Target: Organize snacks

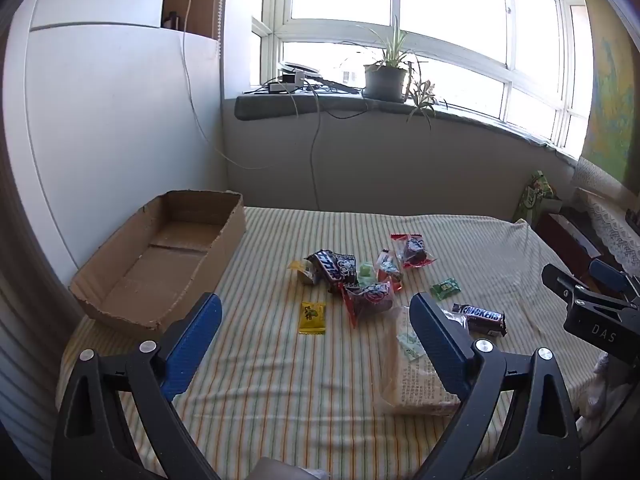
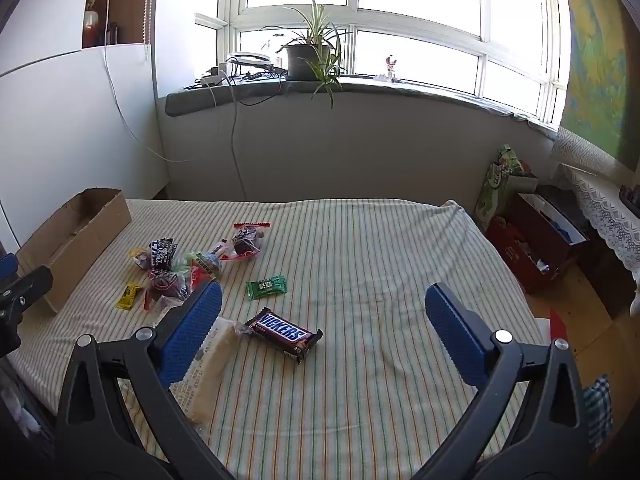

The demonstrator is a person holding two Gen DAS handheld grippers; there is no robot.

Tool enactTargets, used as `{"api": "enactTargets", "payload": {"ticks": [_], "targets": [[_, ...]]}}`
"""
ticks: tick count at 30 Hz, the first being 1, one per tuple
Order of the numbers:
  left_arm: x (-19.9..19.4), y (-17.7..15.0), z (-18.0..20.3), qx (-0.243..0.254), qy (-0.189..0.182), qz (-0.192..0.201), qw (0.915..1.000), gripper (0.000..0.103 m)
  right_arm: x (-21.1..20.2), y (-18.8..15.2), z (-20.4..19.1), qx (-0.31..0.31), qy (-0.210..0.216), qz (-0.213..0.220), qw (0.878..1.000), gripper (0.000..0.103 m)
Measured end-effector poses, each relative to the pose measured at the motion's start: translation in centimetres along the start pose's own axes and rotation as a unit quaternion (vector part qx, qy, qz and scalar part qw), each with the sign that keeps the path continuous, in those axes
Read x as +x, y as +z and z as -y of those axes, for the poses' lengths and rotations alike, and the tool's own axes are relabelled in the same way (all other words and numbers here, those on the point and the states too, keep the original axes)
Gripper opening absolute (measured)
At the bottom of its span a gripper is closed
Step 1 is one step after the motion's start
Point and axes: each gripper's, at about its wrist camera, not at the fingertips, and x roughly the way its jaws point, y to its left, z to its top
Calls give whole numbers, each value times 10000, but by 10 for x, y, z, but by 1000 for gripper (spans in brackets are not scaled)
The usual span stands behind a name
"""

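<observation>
Several small snacks lie heaped mid-bed on the striped sheet, the empty cardboard box to their left. Light, crinkly and slippery, they probably want pinching across the body. Snickers bar is stiffer. Both left gripper and right gripper hover with jaws spread, holding nothing.

Claw finger hides cracker pack partly

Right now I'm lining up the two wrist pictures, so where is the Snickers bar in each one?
Left wrist view: Snickers bar at lower right, just right of the right-hand blue finger.
Right wrist view: Snickers bar low and centre-left, between the fingers.
Shared landmark: the small green packet lies just beyond it in both.
</observation>
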Motion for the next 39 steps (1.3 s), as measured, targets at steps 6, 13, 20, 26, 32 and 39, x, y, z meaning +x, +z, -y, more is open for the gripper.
{"api": "enactTargets", "payload": {"ticks": [6,13,20,26,32,39], "targets": [[2,-2,5,93,9,39,9999,95,1,1,2,112,70,-34,9999,103],[-4,2,8,96,-7,72,9999,95,5,-1,2,102,35,-3,9999,103],[-4,4,13,160,-54,78,9998,95,3,0,3,119,55,35,9999,103],[-2,4,11,143,-52,83,9999,95,3,1,3,111,28,40,9999,103],[-4,4,10,150,-70,123,9998,95,2,4,1,76,16,97,9999,103],[-5,4,12,196,-93,158,9996,95,-2,6,1,86,17,155,9998,103]]}}
